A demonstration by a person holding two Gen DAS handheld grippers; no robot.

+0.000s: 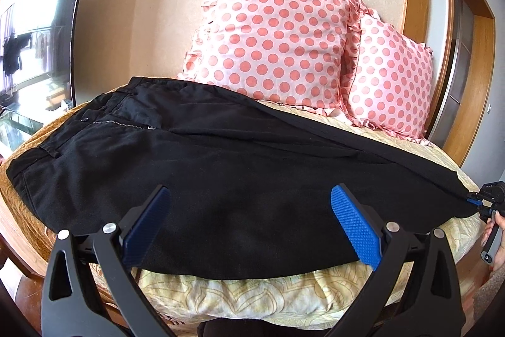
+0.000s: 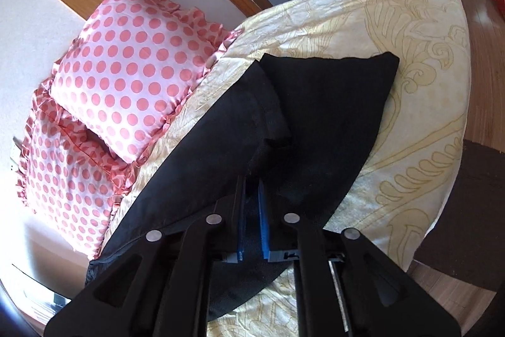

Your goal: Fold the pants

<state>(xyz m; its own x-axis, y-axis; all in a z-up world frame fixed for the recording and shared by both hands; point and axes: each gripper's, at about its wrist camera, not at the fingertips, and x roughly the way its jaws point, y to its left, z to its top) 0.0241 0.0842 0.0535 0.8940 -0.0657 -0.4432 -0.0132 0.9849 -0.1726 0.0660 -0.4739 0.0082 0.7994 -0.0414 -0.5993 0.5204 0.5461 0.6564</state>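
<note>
Lying spread across one bed (image 1: 258, 289) with a cream leaf-patterned cover is a single pair of black pants (image 1: 195, 166), waistband and zip at the left, legs running right. Two pink polka-dot pillows (image 1: 277, 33) lean on the wall behind. The left gripper (image 1: 249, 229) hovers over the fabric, fingers released; the right gripper (image 2: 252, 204) has its fingers nearly closed around the leg's fabric.

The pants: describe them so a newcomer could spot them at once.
Start at the bed with its pale yellow cover. The pants lie flat across it, in front of two pillows. They are the only plain black thing there; the pillows are pink with dots.
</note>
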